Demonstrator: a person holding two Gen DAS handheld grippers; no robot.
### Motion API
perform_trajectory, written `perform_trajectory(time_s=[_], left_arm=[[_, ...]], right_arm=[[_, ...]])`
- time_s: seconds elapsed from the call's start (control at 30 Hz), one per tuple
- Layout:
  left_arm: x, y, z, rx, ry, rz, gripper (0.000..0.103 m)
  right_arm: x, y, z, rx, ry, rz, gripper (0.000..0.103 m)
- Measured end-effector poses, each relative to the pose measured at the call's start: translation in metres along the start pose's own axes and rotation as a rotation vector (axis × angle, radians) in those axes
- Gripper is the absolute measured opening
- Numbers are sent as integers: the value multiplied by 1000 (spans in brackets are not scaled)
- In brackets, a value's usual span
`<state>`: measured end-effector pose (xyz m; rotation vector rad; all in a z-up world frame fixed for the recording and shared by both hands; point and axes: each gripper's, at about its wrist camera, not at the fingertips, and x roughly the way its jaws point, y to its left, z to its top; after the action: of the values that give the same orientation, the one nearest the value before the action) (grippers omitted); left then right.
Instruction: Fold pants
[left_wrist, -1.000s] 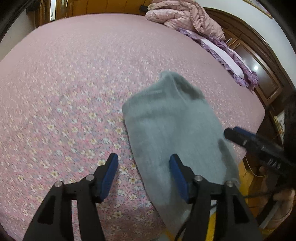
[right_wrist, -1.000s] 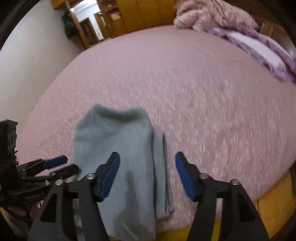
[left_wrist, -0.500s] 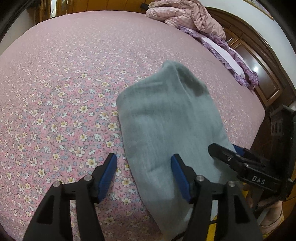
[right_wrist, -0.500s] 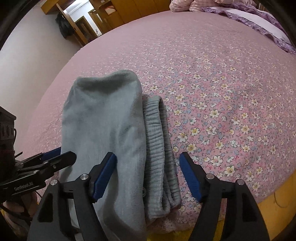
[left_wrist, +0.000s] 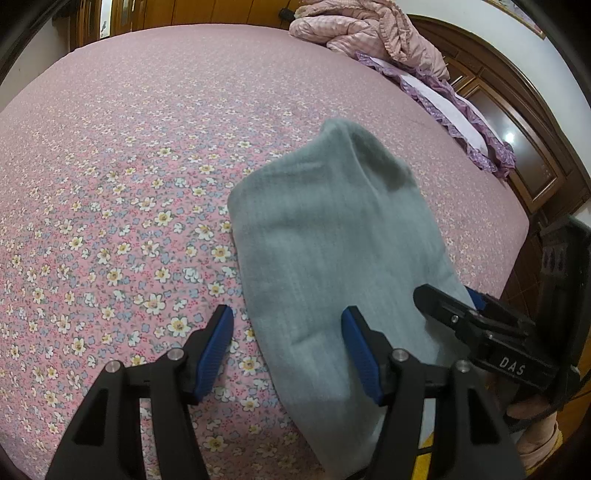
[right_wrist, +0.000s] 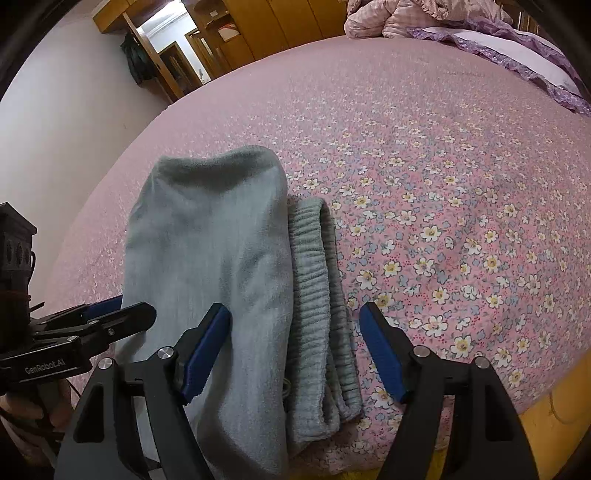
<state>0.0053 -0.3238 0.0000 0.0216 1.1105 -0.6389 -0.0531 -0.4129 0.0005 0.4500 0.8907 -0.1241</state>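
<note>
Grey pants (right_wrist: 207, 258) lay folded into a narrow stack at the near edge of the bed (right_wrist: 443, 147), ribbed waistband (right_wrist: 317, 280) showing along the right side. Left gripper (left_wrist: 288, 347) stood open over the stack's left edge; right gripper (right_wrist: 295, 350) open, straddling the waistband, holding nothing. Fabric looked soft, light and floppy; best taken at the thick near end, through all layers.

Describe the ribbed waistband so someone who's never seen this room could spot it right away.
Find the pink flowered bed, then the folded grey pants near its edge. The ribbed waistband runs along their side, the only ridged strip beside smooth fleece.
</note>
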Motion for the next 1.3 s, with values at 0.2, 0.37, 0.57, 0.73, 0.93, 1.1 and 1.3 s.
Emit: perform_trajectory(time_s=[0.2,0.37,0.57,0.73,0.93,1.1,1.3], left_arm=[[2,-4,-2,0,-6,3,64],[4,-4,-3,-2,-1,-6,64],[6,-7,-3,-11,-4,-12,64],[7,-20,-3,20,-11,-11,62],[8,-26,-1,34,-19,-2,57],[1,-29,1,52,-29,-17,35],[-11,-21,3,35,-32,-52,28]], right_arm=[[3,-3,-3,7,-26,8,75],[0,-2,-5,15,-42,7,75],[-2,-4,-8,23,-56,16,75],[-5,0,-9,16,-66,32,59],[-10,2,-11,22,-71,43,52],[-24,4,-12,41,-99,34,38],[-40,3,-11,65,-110,39,32]])
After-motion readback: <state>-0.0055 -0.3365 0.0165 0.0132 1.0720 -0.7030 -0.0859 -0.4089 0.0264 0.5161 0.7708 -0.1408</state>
